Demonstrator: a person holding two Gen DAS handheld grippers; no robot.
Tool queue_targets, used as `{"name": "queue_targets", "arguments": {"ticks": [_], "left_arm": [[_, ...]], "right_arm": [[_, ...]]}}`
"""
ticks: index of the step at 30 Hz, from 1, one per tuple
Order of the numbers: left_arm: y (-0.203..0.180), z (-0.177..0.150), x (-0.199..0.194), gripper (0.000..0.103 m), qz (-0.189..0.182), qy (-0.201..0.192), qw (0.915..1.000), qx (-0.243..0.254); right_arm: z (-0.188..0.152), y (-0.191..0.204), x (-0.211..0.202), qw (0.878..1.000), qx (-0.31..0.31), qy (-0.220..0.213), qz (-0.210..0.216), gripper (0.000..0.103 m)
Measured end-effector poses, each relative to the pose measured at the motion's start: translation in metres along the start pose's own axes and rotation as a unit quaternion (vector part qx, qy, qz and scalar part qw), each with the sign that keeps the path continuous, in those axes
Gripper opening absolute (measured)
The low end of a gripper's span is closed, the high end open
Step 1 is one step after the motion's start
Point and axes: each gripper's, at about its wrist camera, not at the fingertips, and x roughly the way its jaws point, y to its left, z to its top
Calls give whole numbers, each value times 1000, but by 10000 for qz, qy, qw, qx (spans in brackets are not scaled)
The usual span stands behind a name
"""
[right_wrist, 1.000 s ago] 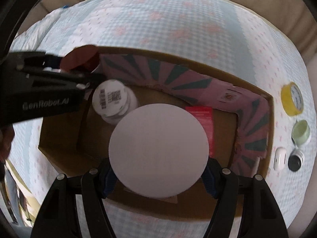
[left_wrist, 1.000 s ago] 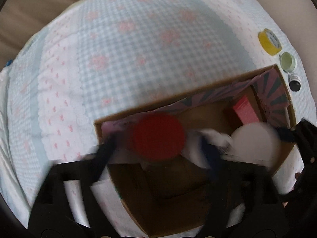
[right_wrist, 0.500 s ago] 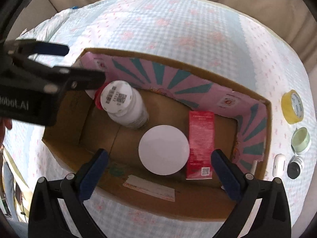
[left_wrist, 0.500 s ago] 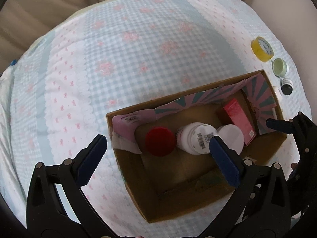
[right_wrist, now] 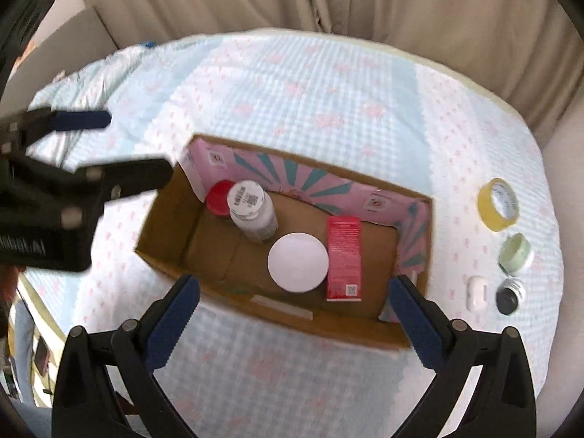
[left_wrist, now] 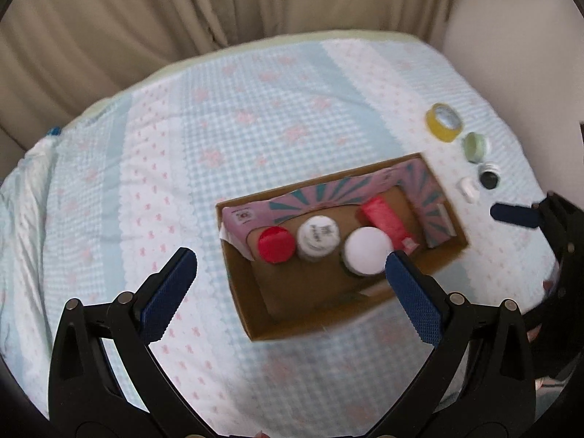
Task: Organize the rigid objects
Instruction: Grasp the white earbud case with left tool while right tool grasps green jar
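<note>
A brown cardboard box [left_wrist: 255,323] [right_wrist: 292,323] with a pink and teal lining lies on the bed. Inside it stand a red-capped jar [left_wrist: 276,244] [right_wrist: 219,201], a white bottle [left_wrist: 317,235] [right_wrist: 253,211] and a white-lidded jar [left_wrist: 368,250] [right_wrist: 297,262], with a red carton [left_wrist: 385,222] [right_wrist: 344,257] beside them. My left gripper [left_wrist: 292,273] is open and empty, high above the box. My right gripper [right_wrist: 294,297] is open and empty above the box's near wall. The left gripper also shows at the left of the right wrist view [right_wrist: 106,146].
On the checked bedspread [left_wrist: 219,127] right of the box lie a yellow tape roll [left_wrist: 443,122] [right_wrist: 498,204], a green lid [left_wrist: 474,146] [right_wrist: 514,250], a small white case [left_wrist: 469,188] [right_wrist: 476,292] and a black-topped jar [left_wrist: 489,179] [right_wrist: 509,297]. Beige curtains hang behind the bed.
Both grippers opened, released the red-capped jar and the white-lidded jar into the box, and rose up and back from it.
</note>
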Motion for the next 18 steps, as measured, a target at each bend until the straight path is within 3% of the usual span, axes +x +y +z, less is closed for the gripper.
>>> {"name": "queue_targets", "arguments": {"ticks": [9, 14, 18], "left_arm": [[-49, -14, -59, 103, -258, -384, 9989, -29], [-89, -11, -68, 103, -418, -378, 9982, -191], [-134, -2, -69, 103, -328, -441, 9981, -269]], "right_arm": [[-14, -34, -78, 9986, 339, -212, -333, 103], [-35, -83, -111, 9945, 846, -448, -436, 103], [-47, -131, -129, 9913, 1028, -543, -614, 103]]}}
